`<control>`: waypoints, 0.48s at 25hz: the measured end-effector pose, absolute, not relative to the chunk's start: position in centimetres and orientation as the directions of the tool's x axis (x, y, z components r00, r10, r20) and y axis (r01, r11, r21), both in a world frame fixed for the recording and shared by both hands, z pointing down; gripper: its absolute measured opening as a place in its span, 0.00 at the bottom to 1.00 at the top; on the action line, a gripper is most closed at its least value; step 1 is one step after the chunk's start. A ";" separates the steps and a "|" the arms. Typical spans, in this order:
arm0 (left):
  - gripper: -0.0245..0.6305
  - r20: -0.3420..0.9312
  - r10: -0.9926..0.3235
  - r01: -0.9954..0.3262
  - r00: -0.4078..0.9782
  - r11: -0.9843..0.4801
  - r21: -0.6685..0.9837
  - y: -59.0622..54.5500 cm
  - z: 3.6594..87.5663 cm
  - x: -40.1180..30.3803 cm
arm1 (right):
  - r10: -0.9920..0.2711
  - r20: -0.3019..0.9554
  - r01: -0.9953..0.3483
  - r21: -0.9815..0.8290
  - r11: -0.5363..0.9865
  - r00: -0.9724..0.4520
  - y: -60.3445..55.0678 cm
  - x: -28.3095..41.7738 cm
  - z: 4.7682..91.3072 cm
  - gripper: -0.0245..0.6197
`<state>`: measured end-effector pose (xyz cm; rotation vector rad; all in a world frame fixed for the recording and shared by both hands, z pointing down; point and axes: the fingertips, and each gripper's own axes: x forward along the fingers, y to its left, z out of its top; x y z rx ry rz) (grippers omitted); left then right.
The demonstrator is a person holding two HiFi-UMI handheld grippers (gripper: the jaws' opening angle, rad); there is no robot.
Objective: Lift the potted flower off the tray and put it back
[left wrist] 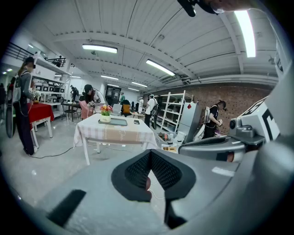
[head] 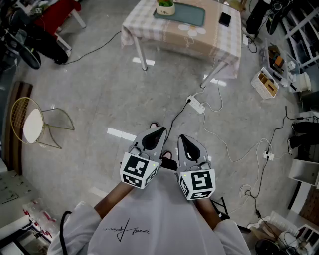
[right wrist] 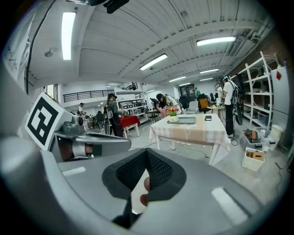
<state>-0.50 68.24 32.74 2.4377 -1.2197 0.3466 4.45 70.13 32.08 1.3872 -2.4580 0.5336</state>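
A potted flower [head: 165, 7] in a white pot stands at the left end of a grey-green tray [head: 187, 14] on a table with a checked cloth [head: 184, 32], far ahead of me. The left gripper view shows the potted flower [left wrist: 105, 114] and the tray [left wrist: 117, 121] small and distant; so does the right gripper view, with the potted flower [right wrist: 173, 114] beside the tray [right wrist: 184, 120]. My left gripper [head: 155, 133] and right gripper [head: 185, 141] are held side by side close to my body, both shut and empty, well short of the table.
A black phone [head: 225, 19] lies on the table's right part. A white power strip [head: 196, 104] and cables trail over the floor between me and the table. A wire chair [head: 34, 124] stands at left, boxes and shelves [head: 271, 79] at right. People stand around the room.
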 end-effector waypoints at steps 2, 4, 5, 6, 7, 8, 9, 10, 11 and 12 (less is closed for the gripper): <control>0.03 0.386 -0.708 -0.805 0.592 -0.541 0.243 66.8 32.9 -0.7 | -0.765 0.405 -0.864 -0.184 0.469 -0.501 68.7 4.5 32.1 0.05; 0.03 0.385 -0.705 -0.803 0.595 -0.542 0.248 65.4 32.9 -0.9 | -0.767 0.406 -0.866 -0.183 0.465 -0.497 67.3 4.4 32.2 0.04; 0.03 0.383 -0.705 -0.801 0.598 -0.544 0.249 64.8 32.8 -0.9 | -0.768 0.406 -0.867 -0.182 0.464 -0.496 66.7 4.3 32.2 0.05; 0.03 0.380 -0.705 -0.800 0.600 -0.547 0.249 64.2 32.7 -1.0 | -0.768 0.406 -0.867 -0.182 0.463 -0.495 66.1 4.2 32.2 0.05; 0.03 0.376 -0.705 -0.799 0.601 -0.549 0.246 63.6 32.6 -1.0 | -0.768 0.406 -0.867 -0.182 0.464 -0.495 65.6 4.0 32.1 0.04; 0.03 0.373 -0.707 -0.798 0.601 -0.551 0.243 63.0 32.4 -1.1 | -0.767 0.407 -0.867 -0.182 0.464 -0.496 65.1 3.8 32.1 0.04; 0.03 0.370 -0.708 -0.798 0.602 -0.552 0.241 62.4 32.3 -1.2 | -0.767 0.407 -0.867 -0.183 0.464 -0.496 64.6 3.6 32.1 0.05; 0.04 0.369 -0.708 -0.798 0.602 -0.553 0.242 61.8 32.2 -1.2 | -0.766 0.409 -0.867 -0.184 0.464 -0.497 64.0 3.5 32.0 0.05; 0.03 0.368 -0.708 -0.797 0.603 -0.552 0.245 61.2 32.2 -1.3 | -0.765 0.410 -0.866 -0.187 0.463 -0.497 63.5 3.3 32.0 0.05; 0.03 0.368 -0.707 -0.797 0.604 -0.550 0.249 60.6 32.2 -1.5 | -0.764 0.410 -0.866 -0.194 0.461 -0.498 62.9 3.1 32.0 0.05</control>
